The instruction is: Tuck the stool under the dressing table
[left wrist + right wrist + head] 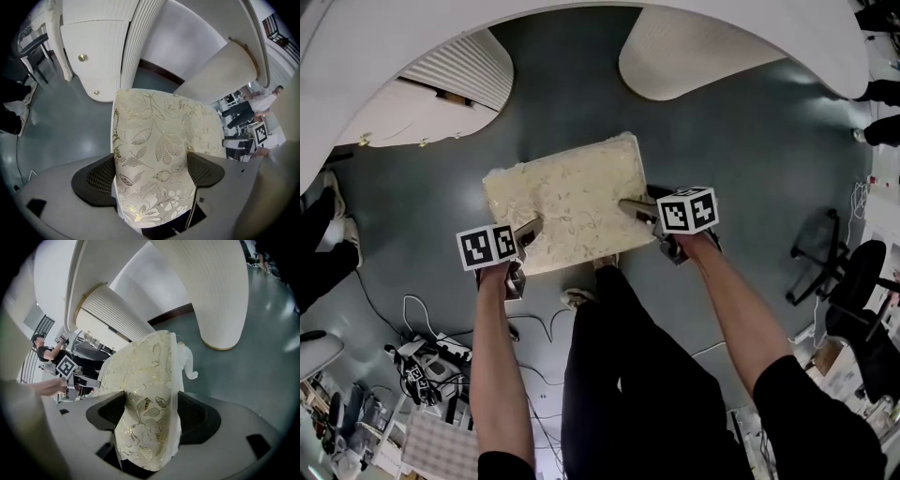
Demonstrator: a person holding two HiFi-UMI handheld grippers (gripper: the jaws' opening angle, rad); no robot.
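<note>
Stool (567, 202), long axis left-to-right, slightly askew

The floor (750, 150) is grey-blue and shiny. A black office chair (855, 281) stands at the right edge. Cables (420, 315) lie tangled at the lower left. A person's white shoe (345, 239) shows at the left edge.

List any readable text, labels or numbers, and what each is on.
None readable.
The left claw and right claw carry only black-and-white square markers, no letters.
The cream floral upholstered stool and white ribbed dressing table bear no print.
Floor clutter: too small to read.
</note>
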